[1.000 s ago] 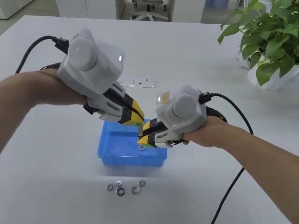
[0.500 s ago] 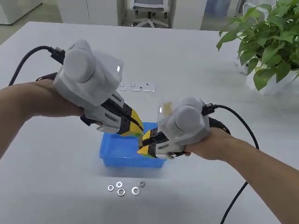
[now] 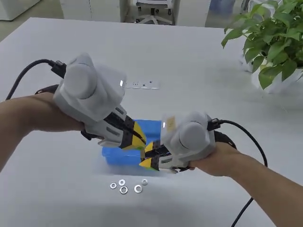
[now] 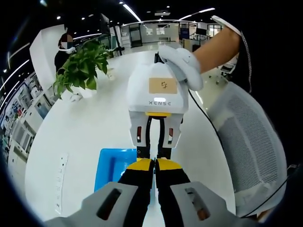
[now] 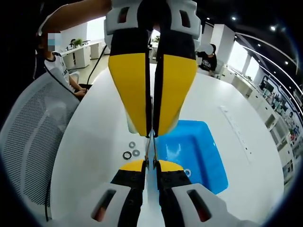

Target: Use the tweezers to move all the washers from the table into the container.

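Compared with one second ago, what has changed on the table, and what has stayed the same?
The left hand-held gripper and the right hand-held gripper have moved toward the person, from above the blue container to its front edge, nearer the five washers on the table. The right one still grips the tweezers. Container and washers have not moved.

White table (image 3: 203, 61); leafy potted plant (image 3: 270, 38)

washers (image 3: 124, 190) — beside blue container (image 3: 116, 157)
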A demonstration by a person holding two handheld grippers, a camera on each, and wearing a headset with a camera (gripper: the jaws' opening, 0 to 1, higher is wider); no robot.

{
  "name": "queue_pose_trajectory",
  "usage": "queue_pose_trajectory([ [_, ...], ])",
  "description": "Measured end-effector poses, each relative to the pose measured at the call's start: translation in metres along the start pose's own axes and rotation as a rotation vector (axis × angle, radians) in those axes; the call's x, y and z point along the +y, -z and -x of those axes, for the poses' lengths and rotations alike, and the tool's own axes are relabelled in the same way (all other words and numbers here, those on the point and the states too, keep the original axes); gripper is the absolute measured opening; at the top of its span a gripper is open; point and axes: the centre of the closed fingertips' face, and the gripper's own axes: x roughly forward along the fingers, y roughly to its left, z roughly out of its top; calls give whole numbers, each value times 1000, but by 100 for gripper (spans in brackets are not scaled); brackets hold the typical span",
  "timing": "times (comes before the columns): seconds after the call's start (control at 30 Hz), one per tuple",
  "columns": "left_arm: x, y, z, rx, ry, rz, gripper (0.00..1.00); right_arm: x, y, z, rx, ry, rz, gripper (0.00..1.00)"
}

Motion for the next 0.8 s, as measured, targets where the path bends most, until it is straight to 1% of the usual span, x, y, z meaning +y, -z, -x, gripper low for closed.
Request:
queue_pose_trajectory([
  [0.17, -7, 7, -5, 10, 12, 11, 6, 8, 4, -6, -3, -15, -7, 11],
  [0.33, -13, 12, -9, 12, 23, 25, 6, 17, 8, -12, -3, -31, -17, 11],
  [0.8, -26, 27, -19, 20, 55, 54, 6, 35, 18, -24, 0, -61, -38, 11],
])
